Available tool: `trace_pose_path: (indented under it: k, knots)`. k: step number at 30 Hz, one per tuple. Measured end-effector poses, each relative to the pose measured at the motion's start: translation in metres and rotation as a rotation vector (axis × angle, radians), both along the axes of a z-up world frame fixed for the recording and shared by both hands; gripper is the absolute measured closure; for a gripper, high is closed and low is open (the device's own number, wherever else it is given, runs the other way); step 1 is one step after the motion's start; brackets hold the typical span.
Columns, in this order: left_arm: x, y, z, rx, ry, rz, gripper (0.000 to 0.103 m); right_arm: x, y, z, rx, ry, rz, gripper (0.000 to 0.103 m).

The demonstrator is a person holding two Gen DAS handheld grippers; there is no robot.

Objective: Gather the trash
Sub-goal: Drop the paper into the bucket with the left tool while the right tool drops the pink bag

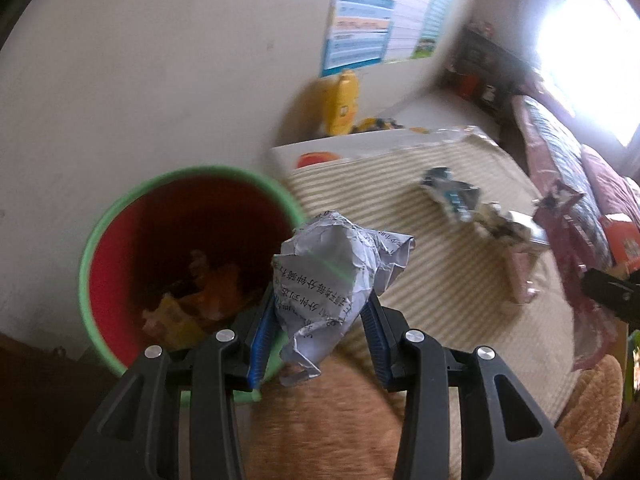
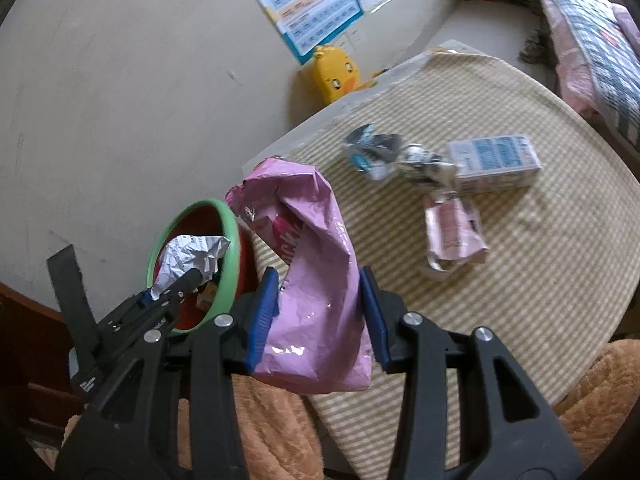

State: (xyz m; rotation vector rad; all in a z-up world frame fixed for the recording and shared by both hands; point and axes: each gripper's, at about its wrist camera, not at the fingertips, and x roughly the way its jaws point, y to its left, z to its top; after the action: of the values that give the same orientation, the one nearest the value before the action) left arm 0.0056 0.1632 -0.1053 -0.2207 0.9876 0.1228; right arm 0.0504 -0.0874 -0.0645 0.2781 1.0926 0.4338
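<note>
My left gripper [image 1: 320, 312] is shut on a crumpled printed paper ball [image 1: 336, 264] and holds it beside the near rim of a red bin with a green rim [image 1: 120, 208]; some trash lies at the bin's bottom. In the right wrist view the paper ball [image 2: 188, 256] sits over the bin [image 2: 224, 264]. My right gripper [image 2: 320, 304] is shut on a pink snack bag [image 2: 316, 280], held above the striped rug [image 2: 540, 240] right of the bin. On the rug lie a crumpled blue-white wrapper [image 2: 372, 148], a blue-white carton [image 2: 492, 160] and a pink wrapper [image 2: 452, 232].
An orange fuzzy cushion [image 1: 320, 420] lies under both grippers. A yellow duck toy [image 2: 334, 72] stands by the wall under a poster [image 2: 312, 4]. A bed with pink bedding [image 2: 592, 32] runs along the right. A white box [image 1: 360, 144] lies at the rug's far edge.
</note>
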Motion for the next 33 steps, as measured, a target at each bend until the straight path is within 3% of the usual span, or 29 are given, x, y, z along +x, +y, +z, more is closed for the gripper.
trace_pose_path:
  k: [19, 33]
  knots:
    - [-0.016, 0.101, -0.028, 0.030, 0.059, 0.214, 0.065, 0.020, 0.126, -0.005, 0.010, 0.024, 0.226, 0.062]
    - [-0.022, 0.121, -0.036, 0.031, 0.080, 0.261, 0.062, 0.037, 0.195, -0.012, 0.037, 0.052, 0.306, 0.061]
